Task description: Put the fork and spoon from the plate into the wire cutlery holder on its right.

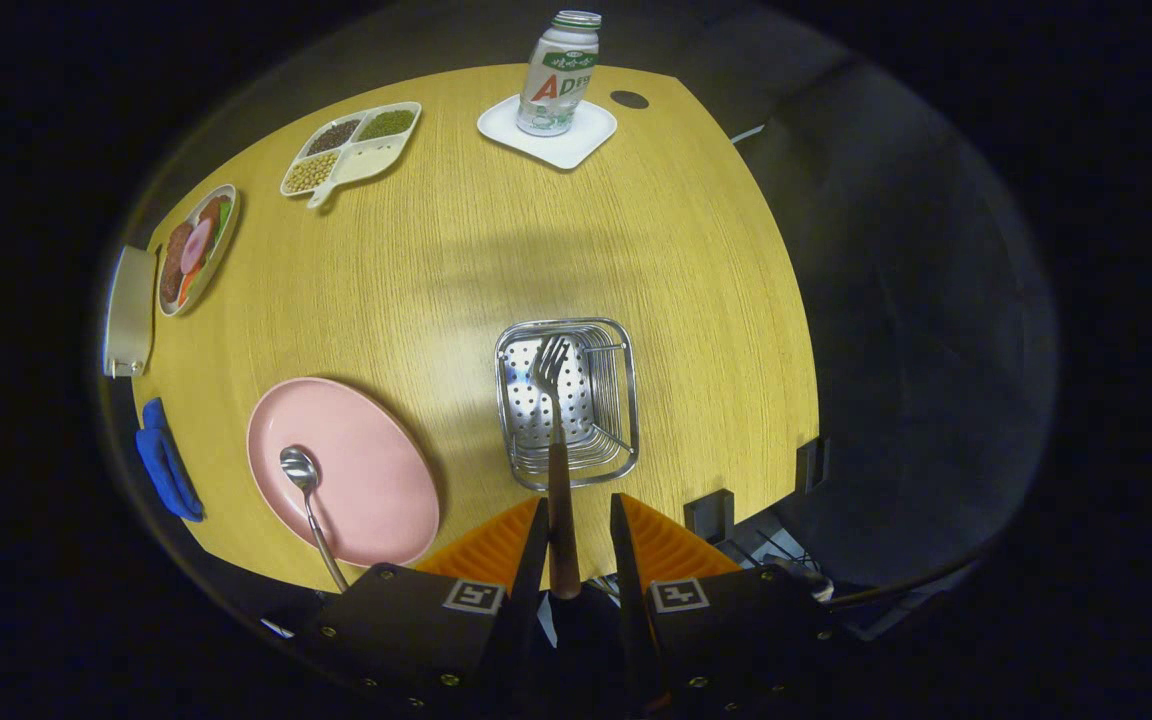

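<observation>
So I've got my gripper (578,520) hanging above the near edge of the round light-wood table (496,260), looking pretty much straight down. The fork with the dark wooden handle and metal tines (554,440) runs up between my two fingers. The handle sits against the left finger, but there's a visible gap between it and the right one, so I honestly can't tell if I'm actually clamped on it or not. The tines point away from me and sit over the square chrome wire cutlery holder with the perforated bottom (568,400), which is just ahead of the fingertips.

To the left of the holder is the round pink plate (356,470), near the table's near edge. The shiny metal spoon (308,500) is still on it, bowl resting on the plate and handle sticking out over the near rim toward me.

Farther out: a white three-section tray of beans and grains (356,148) at the far left, an oval plate of sliced food (194,250) on the left edge, and a white-and-green bottle (560,72) standing on a white square coaster (586,135) at the far side. There's also a blue cloth (168,465) just off the table's left edge beside the plate.
</observation>
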Available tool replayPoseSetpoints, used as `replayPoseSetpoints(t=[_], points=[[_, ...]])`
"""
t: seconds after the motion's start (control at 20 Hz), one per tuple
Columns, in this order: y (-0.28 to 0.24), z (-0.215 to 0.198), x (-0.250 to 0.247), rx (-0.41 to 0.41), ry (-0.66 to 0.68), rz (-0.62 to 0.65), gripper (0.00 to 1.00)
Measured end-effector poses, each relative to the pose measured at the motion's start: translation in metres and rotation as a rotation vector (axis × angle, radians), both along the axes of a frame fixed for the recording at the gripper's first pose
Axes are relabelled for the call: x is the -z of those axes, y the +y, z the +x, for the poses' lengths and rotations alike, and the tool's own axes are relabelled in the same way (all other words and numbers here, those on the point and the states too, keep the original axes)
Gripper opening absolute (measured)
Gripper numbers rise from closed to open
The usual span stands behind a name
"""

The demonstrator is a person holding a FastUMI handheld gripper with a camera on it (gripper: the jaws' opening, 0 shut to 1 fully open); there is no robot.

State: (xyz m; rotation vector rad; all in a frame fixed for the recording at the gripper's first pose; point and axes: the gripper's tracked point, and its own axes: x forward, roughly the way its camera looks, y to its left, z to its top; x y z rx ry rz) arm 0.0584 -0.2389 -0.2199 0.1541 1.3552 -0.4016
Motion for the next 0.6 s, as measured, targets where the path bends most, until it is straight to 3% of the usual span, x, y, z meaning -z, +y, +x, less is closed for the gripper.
replayPoseSetpoints(t=[0.3, 0.6], points=[[0.008, 0.008, -0.019, 0.016, -0.084, -0.022, 0.39], [0.016, -0.011, -0.047, 0.071, -0.148, -0.09, 0.39]])
